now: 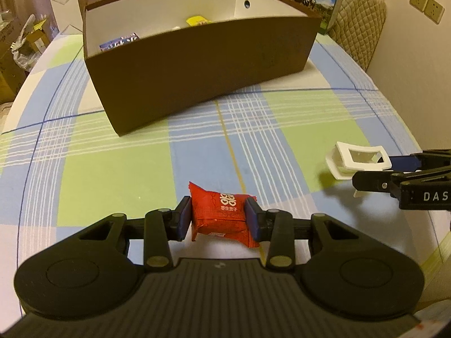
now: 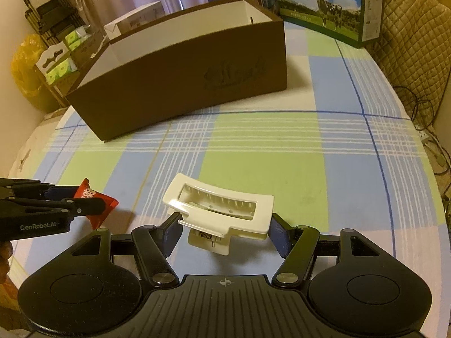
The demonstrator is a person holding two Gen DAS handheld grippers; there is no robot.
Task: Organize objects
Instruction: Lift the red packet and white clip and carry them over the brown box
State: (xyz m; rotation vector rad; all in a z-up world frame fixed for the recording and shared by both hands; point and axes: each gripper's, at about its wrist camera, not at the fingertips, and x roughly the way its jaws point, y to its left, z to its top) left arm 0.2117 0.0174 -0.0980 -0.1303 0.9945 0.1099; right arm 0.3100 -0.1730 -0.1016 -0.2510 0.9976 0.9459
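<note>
My left gripper [image 1: 218,219] is shut on a red snack packet [image 1: 222,214], its blue pads pressing both short sides, just above the checked tablecloth. The right wrist view shows the same packet [image 2: 98,205] at the lower left. A white hair clip [image 2: 222,211] sits squeezed between the pads of my right gripper [image 2: 225,226], held a little off the cloth; the clip [image 1: 358,160] also shows at the right of the left wrist view. Behind both stands an open brown box [image 1: 197,64] [image 2: 183,84] with a white inside, holding a blue packet [image 1: 119,42] and a yellow item [image 1: 197,20].
A milk carton box [image 2: 324,2] stands at the back right of the table [image 2: 282,155]. A white box [image 1: 70,2] sits behind the brown box on the left. A quilted chair back [image 2: 408,42] borders the right edge, and a rack of goods [image 2: 56,56] stands off the left.
</note>
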